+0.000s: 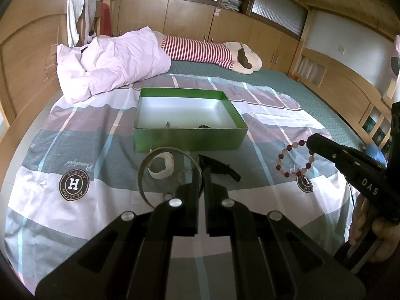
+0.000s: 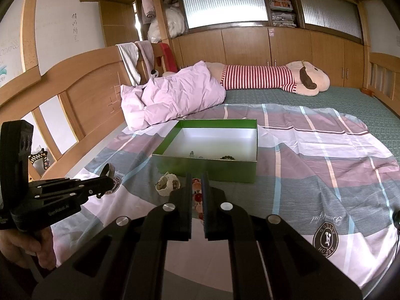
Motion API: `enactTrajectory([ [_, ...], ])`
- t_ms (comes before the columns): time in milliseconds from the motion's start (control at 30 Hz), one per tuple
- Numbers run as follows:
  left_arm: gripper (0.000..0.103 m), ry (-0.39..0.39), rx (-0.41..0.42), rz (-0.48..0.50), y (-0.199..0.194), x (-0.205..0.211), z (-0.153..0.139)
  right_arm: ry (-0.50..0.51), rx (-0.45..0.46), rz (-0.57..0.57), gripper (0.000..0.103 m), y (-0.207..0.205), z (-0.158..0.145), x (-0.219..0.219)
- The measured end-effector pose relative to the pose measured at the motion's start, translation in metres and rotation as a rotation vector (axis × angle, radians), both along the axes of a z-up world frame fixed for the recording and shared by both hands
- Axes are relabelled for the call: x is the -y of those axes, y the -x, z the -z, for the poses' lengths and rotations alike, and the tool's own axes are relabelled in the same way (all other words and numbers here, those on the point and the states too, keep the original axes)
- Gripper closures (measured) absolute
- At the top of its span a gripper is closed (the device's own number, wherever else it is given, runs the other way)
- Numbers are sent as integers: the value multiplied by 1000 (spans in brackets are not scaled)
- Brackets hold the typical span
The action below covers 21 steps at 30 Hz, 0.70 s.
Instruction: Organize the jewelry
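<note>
Left gripper (image 1: 202, 175) clamps my metal bangle (image 1: 160, 172); right gripper (image 2: 196, 187) clamps bead bracelet (image 1: 295, 158), both near green box (image 1: 187, 137). Two pieces boxed; watch (image 1: 220, 168), white band (image 1: 162, 166) remain

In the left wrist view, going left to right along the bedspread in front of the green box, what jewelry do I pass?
Metal bangle → white bracelet → black watch → red beaded bracelet, held by the right hand-held gripper.
</note>
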<state>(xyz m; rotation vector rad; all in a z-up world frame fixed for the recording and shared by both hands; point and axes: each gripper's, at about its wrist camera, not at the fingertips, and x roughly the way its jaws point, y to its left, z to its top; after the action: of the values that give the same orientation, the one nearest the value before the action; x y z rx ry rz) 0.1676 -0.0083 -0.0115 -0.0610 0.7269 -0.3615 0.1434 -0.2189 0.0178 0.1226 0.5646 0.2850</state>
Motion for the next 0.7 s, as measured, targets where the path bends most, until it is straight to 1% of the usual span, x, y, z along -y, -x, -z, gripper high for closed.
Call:
enactTrajectory([
  [233, 99, -6, -14, 3, -6, 4, 3, 0, 1, 2, 96, -6, 0, 3],
  [367, 99, -6, -18, -3, -18, 9, 2, 15, 9, 9, 96, -16, 0, -1],
  [600, 99, -35, 23, -38, -62, 24, -7, 37, 33, 21, 96, -57, -1, -9],
  [700, 99, -21, 18, -55, -89, 27, -8, 20, 24, 29, 96, -79, 0, -10],
])
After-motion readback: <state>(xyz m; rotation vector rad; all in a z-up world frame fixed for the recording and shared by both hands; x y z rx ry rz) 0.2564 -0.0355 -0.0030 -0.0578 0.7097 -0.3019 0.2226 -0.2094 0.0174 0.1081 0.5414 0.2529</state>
